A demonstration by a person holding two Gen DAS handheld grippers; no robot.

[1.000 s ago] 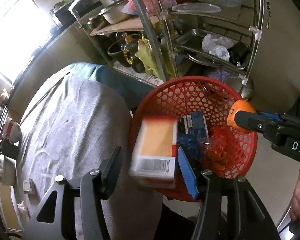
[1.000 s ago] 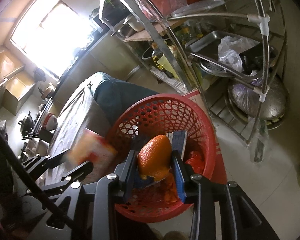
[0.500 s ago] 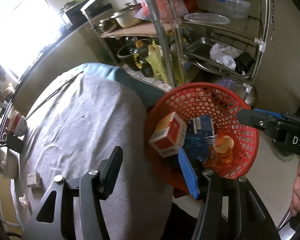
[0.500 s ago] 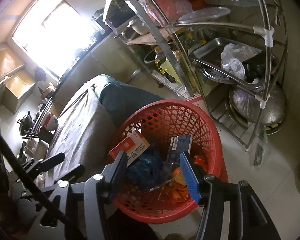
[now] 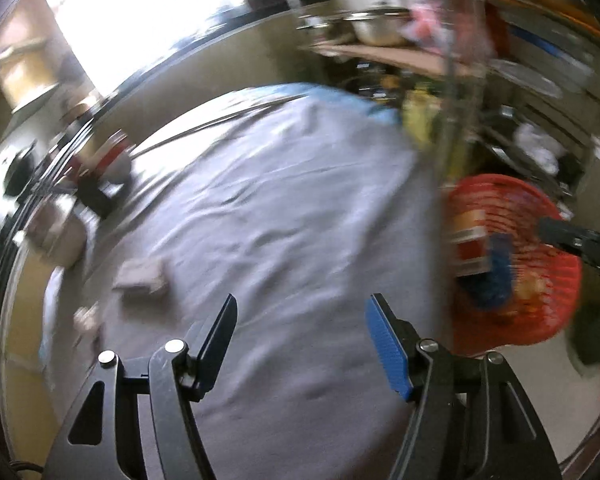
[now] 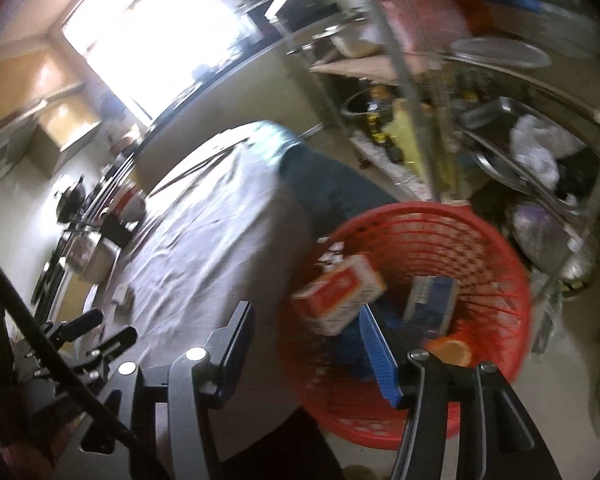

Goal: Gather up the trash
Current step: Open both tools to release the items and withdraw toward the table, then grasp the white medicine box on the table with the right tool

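Note:
A red mesh basket (image 6: 500,240) stands on the floor beside the table; it also shows in the left wrist view (image 5: 548,216). Inside lie a red and white carton (image 6: 340,292), a blue box (image 6: 432,300) and an orange peel (image 6: 450,350). My left gripper (image 5: 302,320) is open and empty above the grey tablecloth (image 5: 280,208). My right gripper (image 6: 304,324) is open and empty, over the table edge and the basket's near rim. A small flat box (image 5: 140,276) and a crumpled scrap (image 5: 86,316) lie on the cloth at the left. Both views are blurred.
A metal rack (image 6: 440,92) with pans, bottles and bags stands behind the basket. Pots and a dark block (image 5: 96,196) sit along the table's far left side. A bright window (image 6: 152,36) is at the back.
The carton and the orange peel dropped from the grippers into the basket. Both grippers are now open, and both have swung left, back towards the table.

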